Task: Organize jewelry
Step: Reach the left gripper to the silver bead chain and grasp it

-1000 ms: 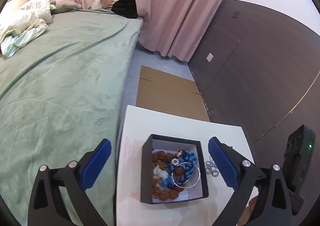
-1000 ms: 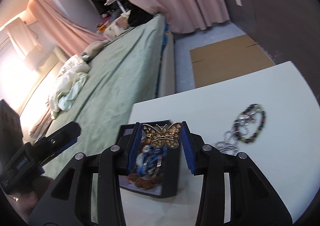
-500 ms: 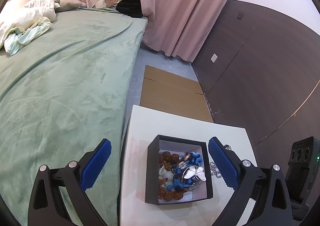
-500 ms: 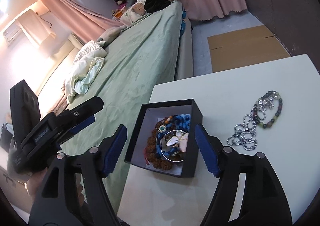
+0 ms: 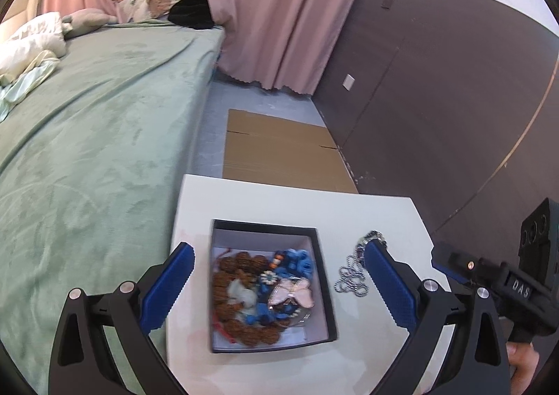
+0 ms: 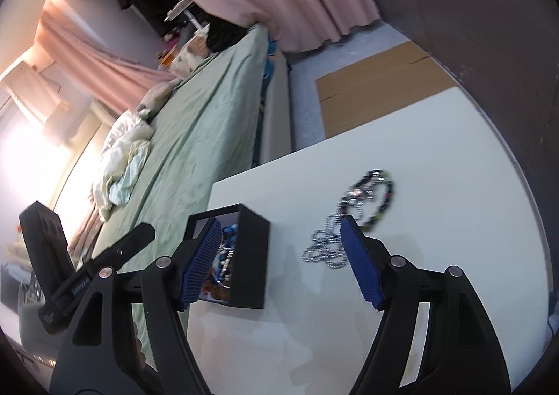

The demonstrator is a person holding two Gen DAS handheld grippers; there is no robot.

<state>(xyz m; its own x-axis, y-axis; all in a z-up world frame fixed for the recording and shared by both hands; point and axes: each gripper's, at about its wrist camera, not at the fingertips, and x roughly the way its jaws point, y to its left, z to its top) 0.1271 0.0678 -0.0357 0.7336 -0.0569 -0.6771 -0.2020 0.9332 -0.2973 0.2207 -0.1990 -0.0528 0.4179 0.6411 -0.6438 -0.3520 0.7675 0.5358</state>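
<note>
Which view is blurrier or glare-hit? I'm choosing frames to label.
Right wrist: motion-smeared, with the beaded bracelet streaked and window glare washing out the left edge. Left wrist: sharper, evenly lit, the black box only slightly soft; both bend straight lines, fisheye-style.

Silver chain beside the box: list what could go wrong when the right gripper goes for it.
1. The chain lies tangled against the beaded bracelet, so a pinch may drag both along.
2. The box sits near the table's bed-side edge, so a bump from the open right gripper could push it off.
3. A thin chain flat on the table may slip from the pads.
</note>
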